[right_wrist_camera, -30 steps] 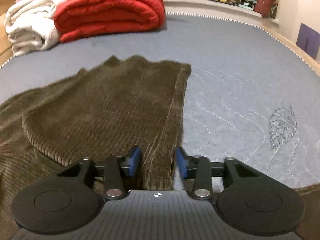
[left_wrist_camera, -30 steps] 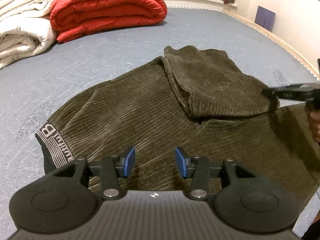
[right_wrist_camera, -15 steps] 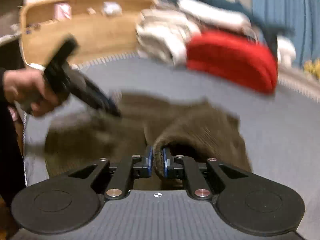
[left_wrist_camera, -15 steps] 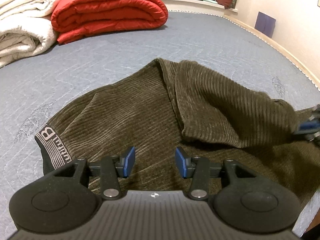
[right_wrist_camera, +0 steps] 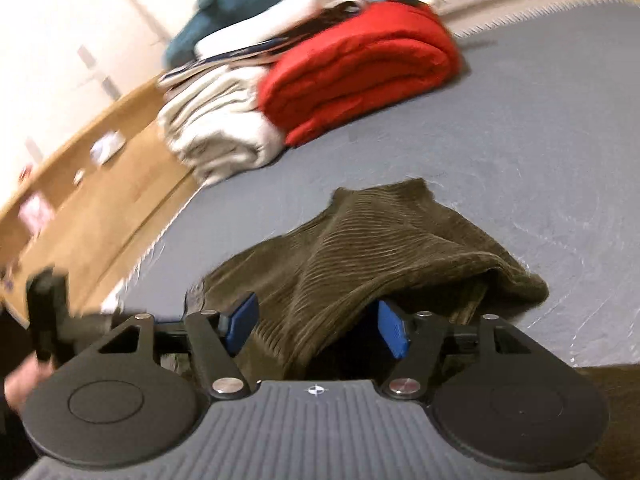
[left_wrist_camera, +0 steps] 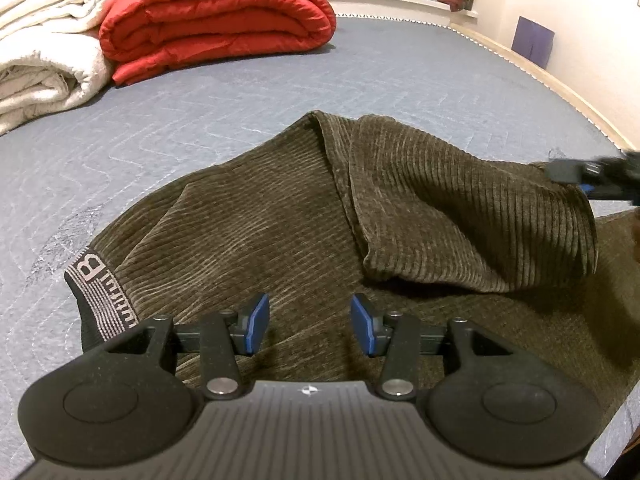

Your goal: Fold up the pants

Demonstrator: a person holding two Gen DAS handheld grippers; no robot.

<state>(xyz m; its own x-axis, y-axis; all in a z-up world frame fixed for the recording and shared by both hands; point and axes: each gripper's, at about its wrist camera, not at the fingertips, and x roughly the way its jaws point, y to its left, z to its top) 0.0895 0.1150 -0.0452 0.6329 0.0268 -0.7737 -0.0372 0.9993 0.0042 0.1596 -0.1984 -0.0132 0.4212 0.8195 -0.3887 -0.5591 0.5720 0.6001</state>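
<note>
The left tongs [left_wrist_camera: 310, 330] hang spread apart and empty just above the olive corduroy pants [left_wrist_camera: 256, 232], which lie on the grey quilted bed [left_wrist_camera: 400, 80]. The right tongs [right_wrist_camera: 318, 326] are also spread, with the folded-over pant leg [right_wrist_camera: 360, 256] draped loosely between their blue pads [right_wrist_camera: 394, 332]. Beyond lie a rolled red duvet [left_wrist_camera: 216, 16] and cream blanket [left_wrist_camera: 44, 60].
</note>
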